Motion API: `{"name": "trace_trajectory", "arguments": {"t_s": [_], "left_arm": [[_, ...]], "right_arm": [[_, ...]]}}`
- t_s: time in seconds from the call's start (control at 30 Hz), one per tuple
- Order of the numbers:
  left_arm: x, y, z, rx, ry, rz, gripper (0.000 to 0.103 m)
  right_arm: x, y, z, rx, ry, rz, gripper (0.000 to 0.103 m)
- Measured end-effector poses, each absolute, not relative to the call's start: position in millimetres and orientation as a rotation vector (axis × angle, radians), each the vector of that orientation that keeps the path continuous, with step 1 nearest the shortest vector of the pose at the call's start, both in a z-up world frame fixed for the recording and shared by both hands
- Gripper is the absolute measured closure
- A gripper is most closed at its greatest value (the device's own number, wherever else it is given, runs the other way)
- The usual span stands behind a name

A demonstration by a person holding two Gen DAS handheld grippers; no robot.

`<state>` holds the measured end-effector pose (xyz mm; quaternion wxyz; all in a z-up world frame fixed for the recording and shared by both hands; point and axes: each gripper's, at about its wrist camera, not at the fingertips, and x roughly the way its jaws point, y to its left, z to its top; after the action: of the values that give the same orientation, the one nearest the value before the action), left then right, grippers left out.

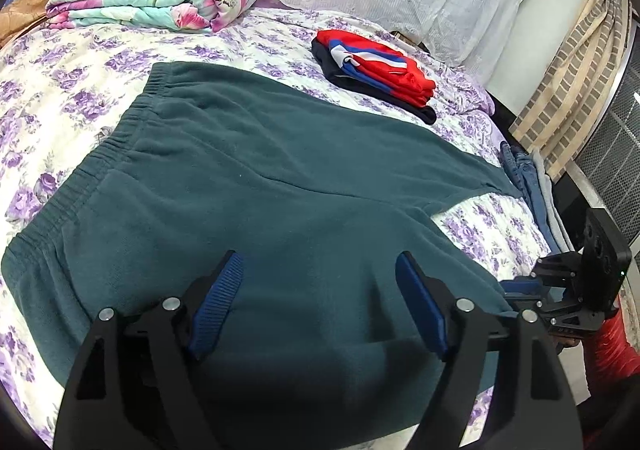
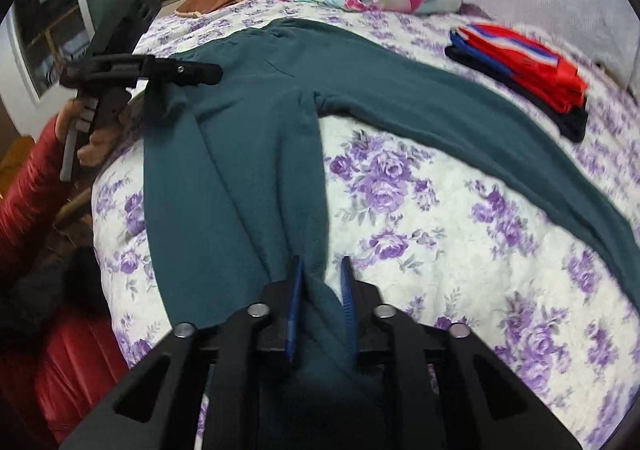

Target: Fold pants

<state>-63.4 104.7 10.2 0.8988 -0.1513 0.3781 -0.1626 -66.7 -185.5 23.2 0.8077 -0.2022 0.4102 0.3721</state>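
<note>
While the teal pants (image 1: 280, 178) lie spread across the floral bedspread (image 2: 420, 210), my right gripper (image 2: 320, 290) clamps the near leg to fold it over; my left gripper (image 1: 320, 290) hovers spread near the waistband.
</note>
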Motion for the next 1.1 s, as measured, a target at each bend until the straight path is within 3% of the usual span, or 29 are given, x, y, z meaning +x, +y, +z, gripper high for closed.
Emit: {"name": "trace_trajectory", "arguments": {"t_s": [0.27, 0.4, 0.6, 0.83, 0.87, 0.97, 1.1], "left_arm": [[-65, 107, 12, -0.329, 0.763, -0.317, 0.026], [-66, 108, 13, -0.336, 0.758, -0.312, 0.026], [-67, 109, 13, -0.342, 0.751, -0.32, 0.024], [-66, 109, 12, -0.341, 0.751, -0.322, 0.023], [-66, 109, 12, -0.337, 0.751, -0.323, 0.021], [-66, 109, 13, -0.347, 0.742, -0.332, 0.019], [-65, 112, 11, -0.422, 0.703, -0.338, 0.01]], "right_arm": [[-36, -192, 61, -0.423, 0.764, 0.664, 0.097], [-12, -202, 44, -0.363, 0.846, 0.636, 0.091], [-53, -269, 76, -0.275, 0.757, 0.559, 0.09], [-71, -284, 30, -0.342, 0.84, 0.475, 0.09], [-71, -285, 31, -0.323, 0.829, 0.486, 0.087], [-72, -284, 46, -0.271, 0.74, 0.546, 0.056], [-63, -272, 59, -0.271, 0.681, 0.574, 0.049]]}}
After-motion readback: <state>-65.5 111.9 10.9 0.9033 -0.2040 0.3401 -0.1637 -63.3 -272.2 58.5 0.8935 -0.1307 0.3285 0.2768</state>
